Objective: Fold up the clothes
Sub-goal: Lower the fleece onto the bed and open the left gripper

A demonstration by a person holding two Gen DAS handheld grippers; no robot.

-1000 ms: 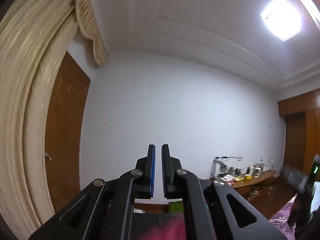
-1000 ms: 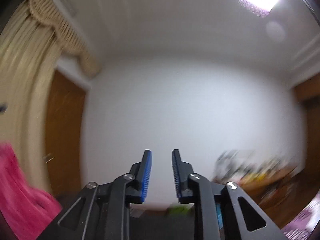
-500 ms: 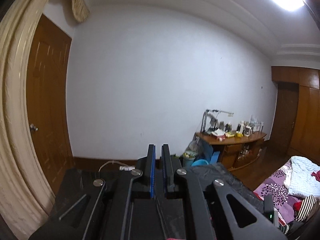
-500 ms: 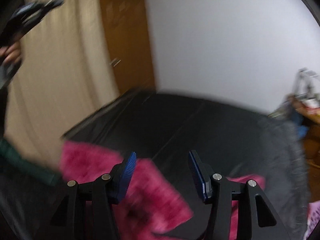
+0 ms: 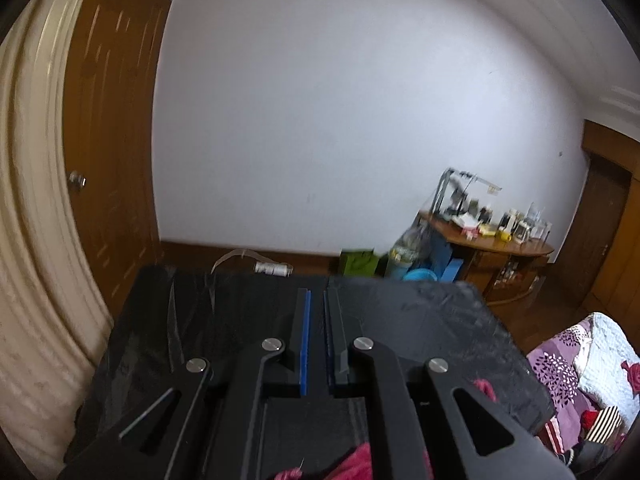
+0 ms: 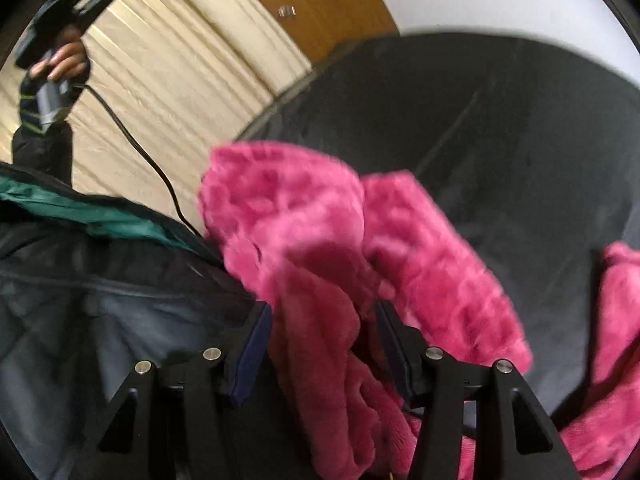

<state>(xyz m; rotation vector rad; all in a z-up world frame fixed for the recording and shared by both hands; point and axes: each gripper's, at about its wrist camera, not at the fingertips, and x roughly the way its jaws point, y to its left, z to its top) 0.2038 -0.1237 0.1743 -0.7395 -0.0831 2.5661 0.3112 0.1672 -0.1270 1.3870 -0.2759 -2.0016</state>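
Right gripper (image 6: 324, 344) spread, pink fleece garment (image 6: 320, 240) bunched between its fingers, over black table (image 6: 500, 128). Left gripper (image 5: 316, 340) pressed together, nothing held.

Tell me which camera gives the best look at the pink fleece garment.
The right wrist view. There the pink fleece garment fills the middle of the picture, bunched on the black surface, part of it between the right gripper fingers. The left wrist view shows only small scraps of it behind its gripper.
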